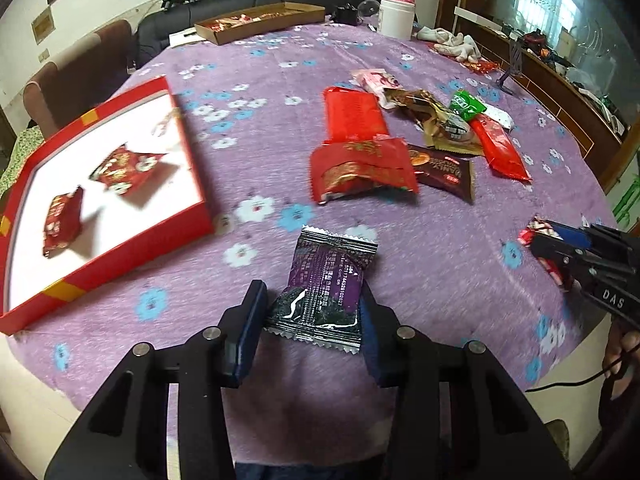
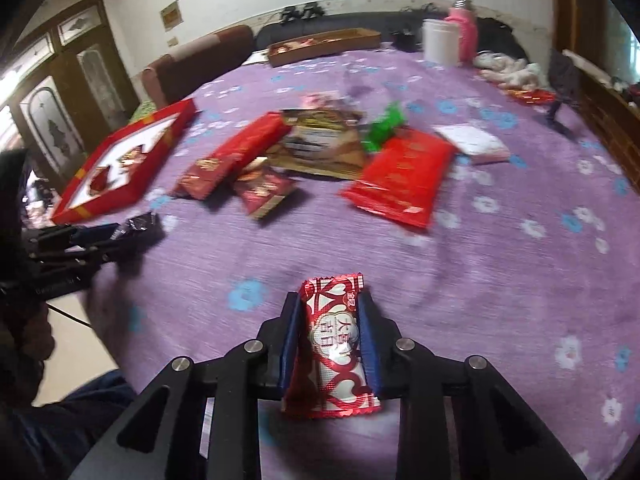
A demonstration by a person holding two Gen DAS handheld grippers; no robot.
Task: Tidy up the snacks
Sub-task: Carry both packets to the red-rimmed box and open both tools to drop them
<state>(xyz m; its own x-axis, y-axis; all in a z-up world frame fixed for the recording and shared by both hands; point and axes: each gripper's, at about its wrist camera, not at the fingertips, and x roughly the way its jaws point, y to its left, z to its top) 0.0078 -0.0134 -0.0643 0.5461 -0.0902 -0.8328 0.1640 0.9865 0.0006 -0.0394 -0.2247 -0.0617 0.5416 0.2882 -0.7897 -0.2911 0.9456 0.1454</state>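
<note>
Red cardboard on the far left: the shallow square gift box (image 1: 188,152), white inside, holds two crinkly red packets (image 1: 126,170), one near its middle and one toward its near edge. Just right of the box, the left gripper (image 1: 314,312) is clamped on a purple foil packet (image 1: 324,284) with zigzag-cut ends, held above the purple flowered tablecloth (image 1: 440,264). Beyond that, well right of the box, lies the loose pile of snacks (image 1: 400,140): glossy red wrappers, a brown one, gold foil, a green one. Farthest right of the box, the right gripper (image 2: 330,340) has its pads pressed on a shiny red and white packet (image 2: 334,352) patterned with hearts, held off the cloth.
</note>
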